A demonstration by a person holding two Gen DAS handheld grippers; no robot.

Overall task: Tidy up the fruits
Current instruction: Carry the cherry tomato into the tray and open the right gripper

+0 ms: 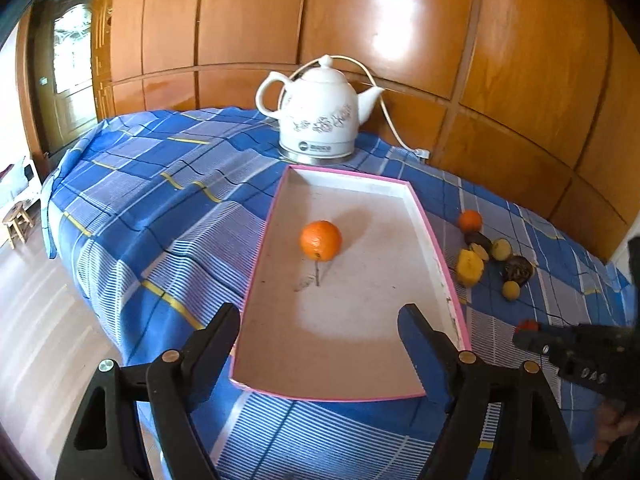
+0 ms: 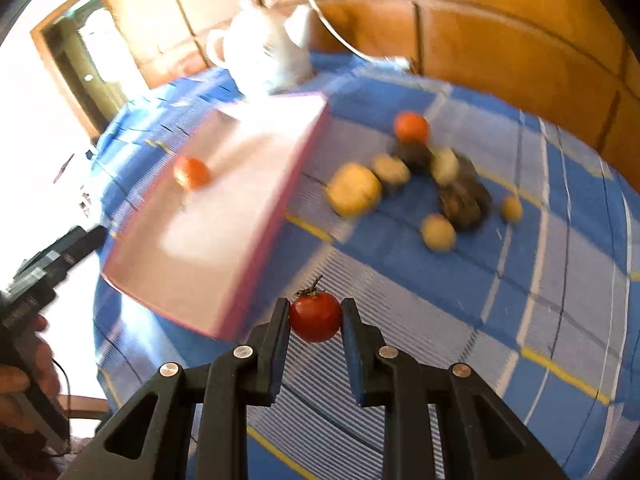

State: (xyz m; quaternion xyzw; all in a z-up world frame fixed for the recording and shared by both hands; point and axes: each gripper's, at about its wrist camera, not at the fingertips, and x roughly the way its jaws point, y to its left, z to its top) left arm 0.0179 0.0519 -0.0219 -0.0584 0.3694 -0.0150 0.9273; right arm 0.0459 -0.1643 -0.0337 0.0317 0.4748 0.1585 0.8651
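Observation:
A shallow pink-rimmed tray (image 1: 434, 236) lies on the blue checked tablecloth, with one orange (image 1: 321, 240) in it; the tray (image 2: 276, 200) and orange (image 2: 191, 173) also show in the right wrist view. My left gripper (image 1: 320, 330) is open and empty above the tray's near end. My right gripper (image 2: 315, 316) is shut on a red tomato (image 2: 315, 317) with a green stem, held above the cloth right of the tray. Right of the tray lies a cluster: another orange (image 2: 411, 127), a yellow fruit (image 2: 354, 189), small yellowish fruits and dark fruits (image 2: 464, 200). The right gripper (image 1: 532, 332) shows at the left view's right edge.
A white ceramic kettle (image 1: 318, 120) with a cord stands behind the tray's far end. Wooden wall panels (image 1: 400, 20) back the table. The table's left edge drops to the floor, with a small stool (image 1: 16, 220) far left.

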